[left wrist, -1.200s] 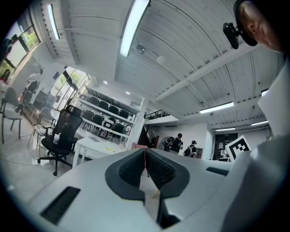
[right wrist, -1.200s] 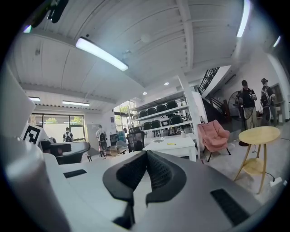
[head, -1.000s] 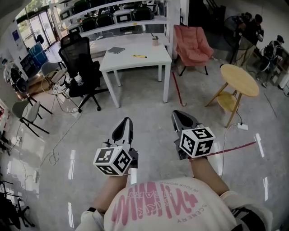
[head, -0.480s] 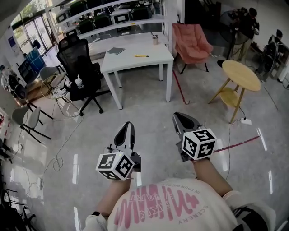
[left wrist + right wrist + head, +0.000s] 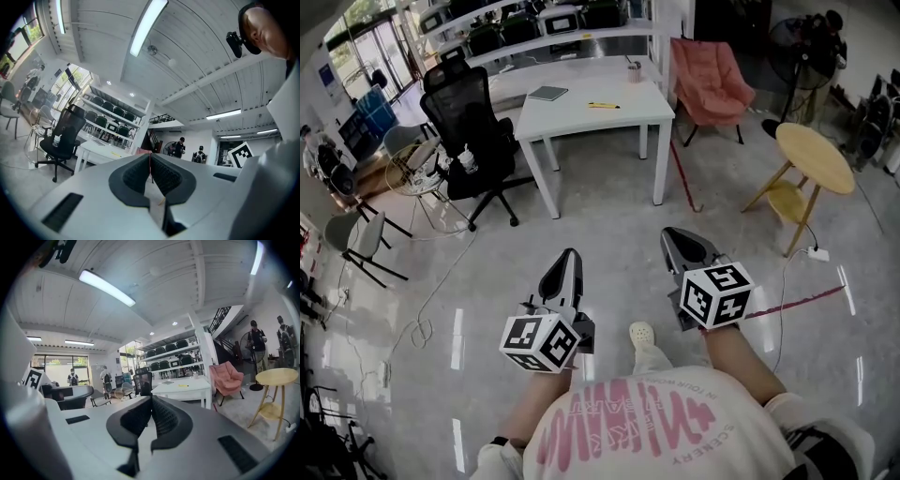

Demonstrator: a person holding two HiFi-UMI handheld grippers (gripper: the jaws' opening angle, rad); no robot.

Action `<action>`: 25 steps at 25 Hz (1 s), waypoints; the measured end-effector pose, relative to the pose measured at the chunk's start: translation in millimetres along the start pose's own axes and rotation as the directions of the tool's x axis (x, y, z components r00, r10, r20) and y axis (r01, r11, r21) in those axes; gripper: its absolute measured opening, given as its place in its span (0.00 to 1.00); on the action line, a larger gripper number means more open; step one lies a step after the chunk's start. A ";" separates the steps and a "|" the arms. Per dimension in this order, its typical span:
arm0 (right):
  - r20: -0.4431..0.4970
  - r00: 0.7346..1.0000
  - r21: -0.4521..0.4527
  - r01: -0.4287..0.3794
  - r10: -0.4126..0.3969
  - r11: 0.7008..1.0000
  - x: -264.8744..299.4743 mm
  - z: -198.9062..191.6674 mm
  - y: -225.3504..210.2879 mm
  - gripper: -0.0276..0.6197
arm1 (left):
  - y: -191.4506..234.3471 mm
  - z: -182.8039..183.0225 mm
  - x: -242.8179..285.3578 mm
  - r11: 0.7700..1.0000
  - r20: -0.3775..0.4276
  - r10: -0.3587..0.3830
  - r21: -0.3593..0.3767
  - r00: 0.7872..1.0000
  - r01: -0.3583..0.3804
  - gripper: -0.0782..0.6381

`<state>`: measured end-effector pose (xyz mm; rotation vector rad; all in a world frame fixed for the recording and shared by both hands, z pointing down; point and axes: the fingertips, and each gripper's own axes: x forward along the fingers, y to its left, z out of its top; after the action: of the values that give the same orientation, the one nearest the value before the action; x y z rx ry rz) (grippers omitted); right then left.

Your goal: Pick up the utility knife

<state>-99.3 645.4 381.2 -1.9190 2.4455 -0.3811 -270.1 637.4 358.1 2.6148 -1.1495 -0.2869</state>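
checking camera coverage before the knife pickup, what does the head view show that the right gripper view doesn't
Only the head view: the person's shoe, printed shirt, and the marker cube on the right tongs.
Only the right gripper view: ceiling light strips, two people far left, and the tongs' pads shut together, nothing between them.
Both: the white table with the yellow utility knife on it, the pink armchair, the round wooden table.

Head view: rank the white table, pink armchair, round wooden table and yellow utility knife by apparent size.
Largest: white table.
Next: pink armchair and round wooden table, about alike, so unranked.
Smallest by far: yellow utility knife.
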 end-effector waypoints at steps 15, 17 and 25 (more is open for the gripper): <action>-0.012 0.993 0.041 -0.117 0.117 0.992 194.4 68.8 -122.0 0.07 | 70.4 35.4 214.6 0.999 0.044 0.051 0.015 0.998 -0.052 0.14; -0.007 0.991 0.043 -0.131 0.131 0.990 219.6 80.1 -140.0 0.07 | 79.8 39.9 242.4 0.998 0.050 0.064 0.018 0.997 -0.065 0.14; 0.026 0.986 0.030 -0.168 0.167 0.985 292.2 116.2 -195.4 0.07 | 106.1 55.3 322.3 0.994 0.091 0.093 0.041 0.991 -0.098 0.14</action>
<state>32.9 301.2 348.1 -1.6799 2.5444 -0.3884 -144.6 319.9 317.1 2.5998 -1.3215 -0.3649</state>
